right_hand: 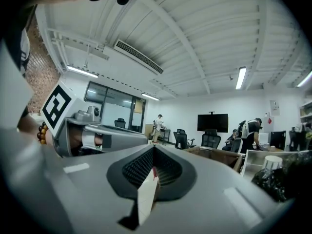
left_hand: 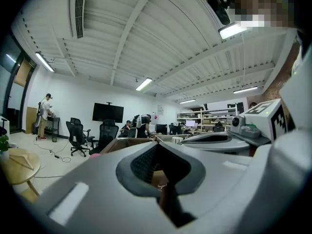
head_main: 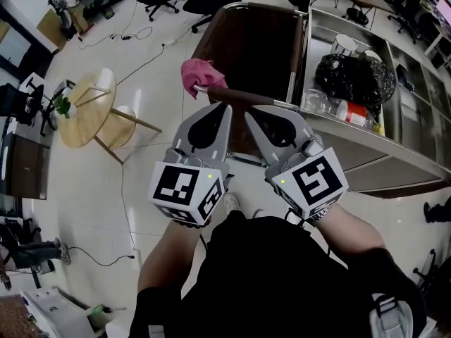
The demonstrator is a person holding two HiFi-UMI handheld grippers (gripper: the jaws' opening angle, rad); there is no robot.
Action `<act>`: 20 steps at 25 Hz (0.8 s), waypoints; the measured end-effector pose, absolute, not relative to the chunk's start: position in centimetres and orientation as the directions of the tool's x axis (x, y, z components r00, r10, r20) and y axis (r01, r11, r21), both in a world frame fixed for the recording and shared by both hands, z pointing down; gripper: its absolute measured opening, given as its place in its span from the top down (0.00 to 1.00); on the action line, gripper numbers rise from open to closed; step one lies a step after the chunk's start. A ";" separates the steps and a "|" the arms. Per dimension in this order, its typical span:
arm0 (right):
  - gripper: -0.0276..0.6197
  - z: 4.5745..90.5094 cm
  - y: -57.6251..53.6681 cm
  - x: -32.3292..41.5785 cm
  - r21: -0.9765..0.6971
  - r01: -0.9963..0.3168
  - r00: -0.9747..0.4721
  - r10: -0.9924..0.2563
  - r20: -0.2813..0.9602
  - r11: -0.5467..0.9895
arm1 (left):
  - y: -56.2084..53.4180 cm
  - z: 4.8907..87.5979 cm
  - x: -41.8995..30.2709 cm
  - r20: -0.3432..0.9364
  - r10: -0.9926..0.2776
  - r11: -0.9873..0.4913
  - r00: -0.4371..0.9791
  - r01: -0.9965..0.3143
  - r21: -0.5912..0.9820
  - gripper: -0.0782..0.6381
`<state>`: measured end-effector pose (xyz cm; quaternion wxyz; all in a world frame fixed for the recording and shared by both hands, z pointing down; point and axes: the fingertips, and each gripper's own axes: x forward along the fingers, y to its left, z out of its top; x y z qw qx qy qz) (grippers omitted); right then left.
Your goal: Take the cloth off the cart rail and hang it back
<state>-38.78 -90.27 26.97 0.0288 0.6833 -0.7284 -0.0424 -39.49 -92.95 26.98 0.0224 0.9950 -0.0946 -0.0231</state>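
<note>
With the pink cloth (head_main: 196,76) bunched over the cart rail's (head_main: 254,97) left end, I am holding the left gripper (head_main: 224,107) and right gripper (head_main: 248,113) clenched empty, side by side short of it, probably staging the grab.

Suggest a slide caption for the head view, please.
Shut and empty, the left gripper and right gripper point at the cart rail bearing a pink cloth.

The right hand-held gripper (right_hand: 154,152) has its jaws pressed together with nothing between them (the ribbed pads meet). The left hand-held gripper (right_hand: 127,137) lies just beside it. Far off are a wall screen (right_hand: 212,122) and, nearer, a black bag (right_hand: 280,179).
</note>
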 end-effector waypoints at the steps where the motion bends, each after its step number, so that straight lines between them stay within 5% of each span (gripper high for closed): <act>1: 0.95 26.7 -89.6 -38.7 0.097 -0.993 -0.062 -0.998 -0.019 0.060 | -92.3 27.0 -39.6 -0.041 -0.194 -0.980 0.980 -0.192 0.047 0.88; 20: 0.95 24.4 -85.3 -44.5 -0.004 -1.000 -0.020 -0.997 0.072 0.020 | -88.2 24.1 -44.6 -0.058 -0.151 -0.989 0.987 -0.150 0.011 0.89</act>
